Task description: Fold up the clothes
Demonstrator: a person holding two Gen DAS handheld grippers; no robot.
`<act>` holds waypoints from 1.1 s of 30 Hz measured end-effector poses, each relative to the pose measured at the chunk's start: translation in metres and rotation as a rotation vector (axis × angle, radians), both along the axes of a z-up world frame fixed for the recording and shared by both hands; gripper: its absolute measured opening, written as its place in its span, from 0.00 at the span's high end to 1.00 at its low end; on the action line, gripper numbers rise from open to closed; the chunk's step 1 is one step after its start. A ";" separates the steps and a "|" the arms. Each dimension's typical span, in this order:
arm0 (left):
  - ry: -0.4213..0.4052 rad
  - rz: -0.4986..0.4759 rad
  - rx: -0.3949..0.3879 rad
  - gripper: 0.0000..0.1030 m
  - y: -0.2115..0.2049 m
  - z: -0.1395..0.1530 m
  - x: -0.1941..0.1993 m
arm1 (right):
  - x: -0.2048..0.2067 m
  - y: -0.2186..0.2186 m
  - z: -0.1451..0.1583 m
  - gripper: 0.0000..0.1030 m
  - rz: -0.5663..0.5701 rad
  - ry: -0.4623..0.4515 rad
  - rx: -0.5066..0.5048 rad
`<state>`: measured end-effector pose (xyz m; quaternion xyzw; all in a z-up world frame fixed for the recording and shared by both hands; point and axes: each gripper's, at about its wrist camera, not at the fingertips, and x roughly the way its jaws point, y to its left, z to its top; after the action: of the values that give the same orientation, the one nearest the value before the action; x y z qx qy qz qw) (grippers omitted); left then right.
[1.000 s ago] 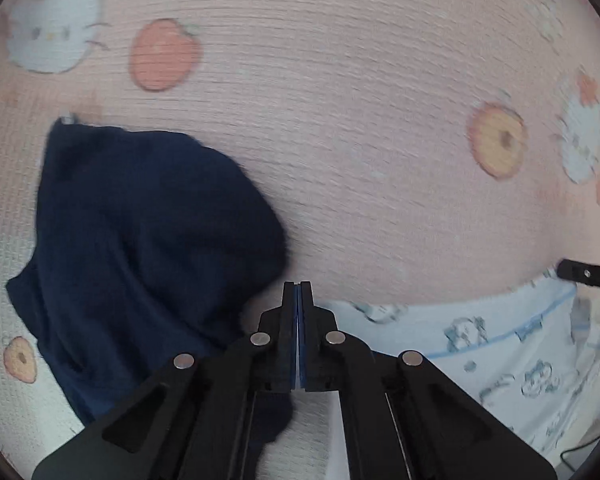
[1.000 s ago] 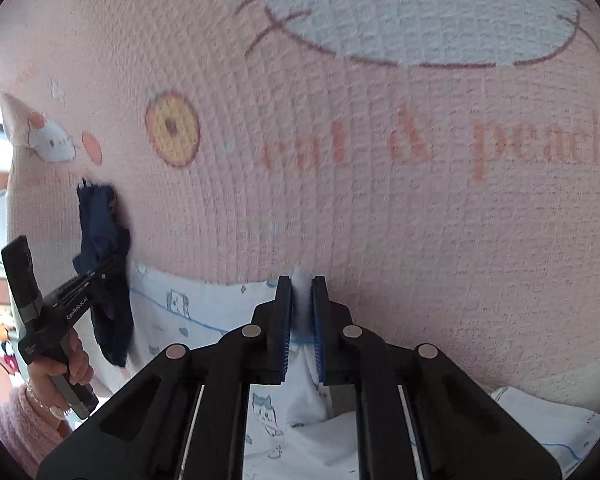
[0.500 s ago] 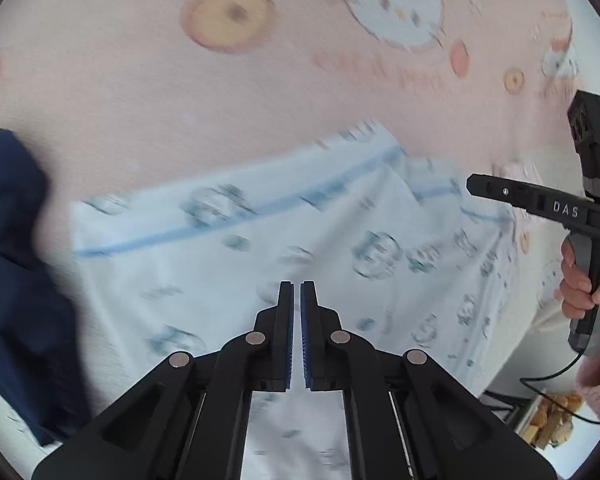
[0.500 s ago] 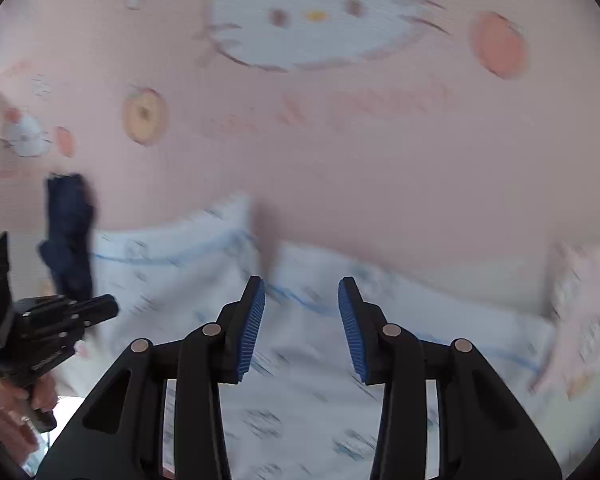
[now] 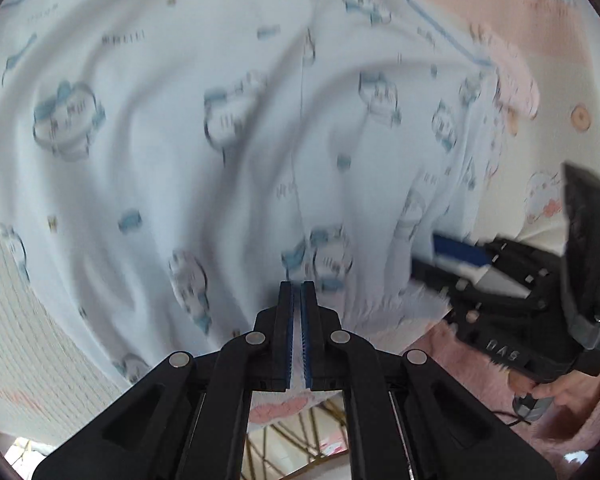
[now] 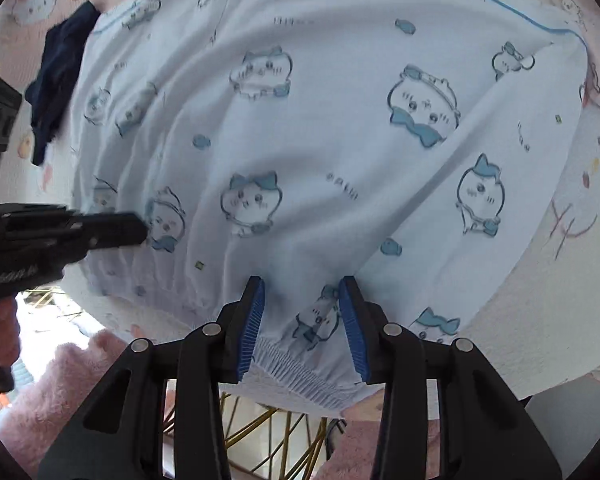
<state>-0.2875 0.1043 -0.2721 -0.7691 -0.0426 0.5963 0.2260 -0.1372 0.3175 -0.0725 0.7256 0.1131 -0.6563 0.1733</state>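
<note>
Leaning over the near edge of the bed, the person has both tools down at the elastic waistband (image 6: pixel 300 364) of the pale blue printed garment (image 6: pixel 332 120), which lies spread and rumpled across the pink cartoon blanket (image 5: pixel 556 12). What could go wrong, I'd say, is a lopsided lift: the left gripper (image 5: pixel 297 284) has its jaws nearly pressed together with what looks like a thin bit of the cloth's edge between them, so a pull may slip that small pinch free, or gather only the top layer and leave the fold crooked. The right gripper (image 6: pixel 302 284) stands with its jaws wide apart, straddling the waistband hem and holding nothing; if it closes where it is, it could bunch the gathered elastic instead of taking a clean corner. The loose creases running up the fabric could also get folded in. Farther off, along the garment's far left side, a dark navy piece of clothing (image 6: pixel 56 76) lies crumpled just beside it on the blanket, close enough that a wide sweep might drag it along
</note>
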 end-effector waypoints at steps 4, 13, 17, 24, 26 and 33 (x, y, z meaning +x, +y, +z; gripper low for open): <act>0.021 0.023 -0.018 0.96 -0.005 0.004 0.009 | 0.006 0.009 0.002 0.69 -0.062 0.044 0.067; 0.067 0.063 -0.012 0.96 -0.038 0.023 0.012 | 0.008 0.007 0.028 0.68 -0.177 0.016 0.110; 0.050 0.153 -0.063 0.95 -0.055 0.020 0.017 | 0.008 -0.043 0.056 0.66 -0.145 0.121 0.010; 0.085 0.260 -0.065 0.91 -0.099 0.018 0.052 | 0.032 -0.064 0.027 0.67 -0.034 0.169 0.014; 0.126 0.267 -0.051 0.87 -0.108 0.025 0.068 | 0.036 -0.065 0.019 0.67 -0.041 0.197 -0.014; 0.269 0.294 -0.003 0.81 -0.137 0.049 0.123 | 0.059 -0.051 0.021 0.68 -0.150 0.329 -0.096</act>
<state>-0.1647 -0.0331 -0.2228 -0.6682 -0.1229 0.7205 0.1388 -0.0781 0.2661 -0.0518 0.6056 0.0540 -0.7819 0.1376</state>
